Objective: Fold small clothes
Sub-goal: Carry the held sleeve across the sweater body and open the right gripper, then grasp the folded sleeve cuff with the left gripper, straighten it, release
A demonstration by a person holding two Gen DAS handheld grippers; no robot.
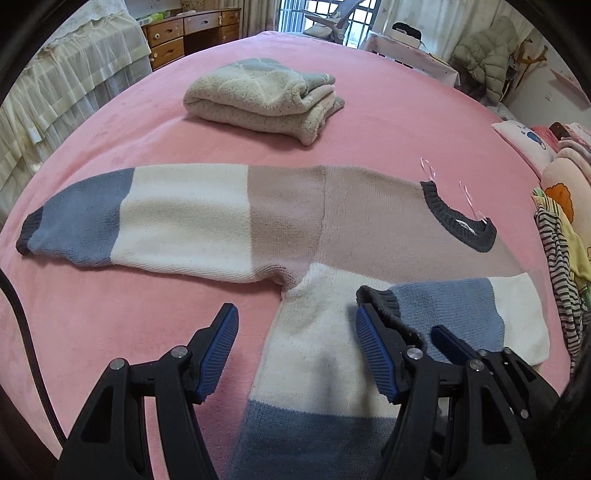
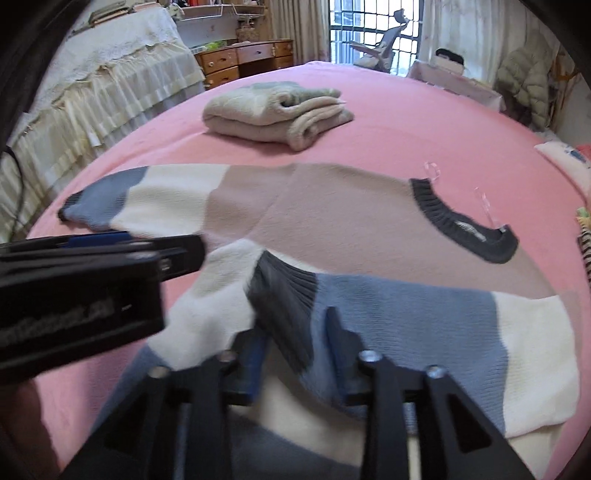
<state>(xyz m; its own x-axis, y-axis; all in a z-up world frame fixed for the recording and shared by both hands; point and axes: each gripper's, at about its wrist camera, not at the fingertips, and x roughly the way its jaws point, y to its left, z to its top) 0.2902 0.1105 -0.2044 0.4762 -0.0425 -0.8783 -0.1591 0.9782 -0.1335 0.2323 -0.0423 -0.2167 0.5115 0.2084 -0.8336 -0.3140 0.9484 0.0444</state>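
A colour-block sweater (image 1: 369, 221) in beige, cream and blue lies flat on the pink bed (image 1: 388, 122), dark collar (image 1: 458, 218) to the right. One sleeve (image 1: 147, 218) stretches left. The other sleeve (image 2: 424, 325) is folded across the body, and its dark cuff (image 2: 280, 295) lies between my right gripper's (image 2: 295, 354) fingers. My left gripper (image 1: 295, 332) is open and empty above the cream body. The right gripper also shows in the left wrist view (image 1: 421, 343), with the cuff draped over its finger. The sweater also shows in the right wrist view (image 2: 332, 221).
A folded cream and green sweater (image 1: 262, 99) sits further back on the bed. Pillows and a striped garment (image 1: 561, 240) lie at the right edge. A wooden dresser (image 1: 184, 33) and a covered bed (image 1: 66, 96) stand beyond. A black cable (image 1: 26, 332) runs at the left.
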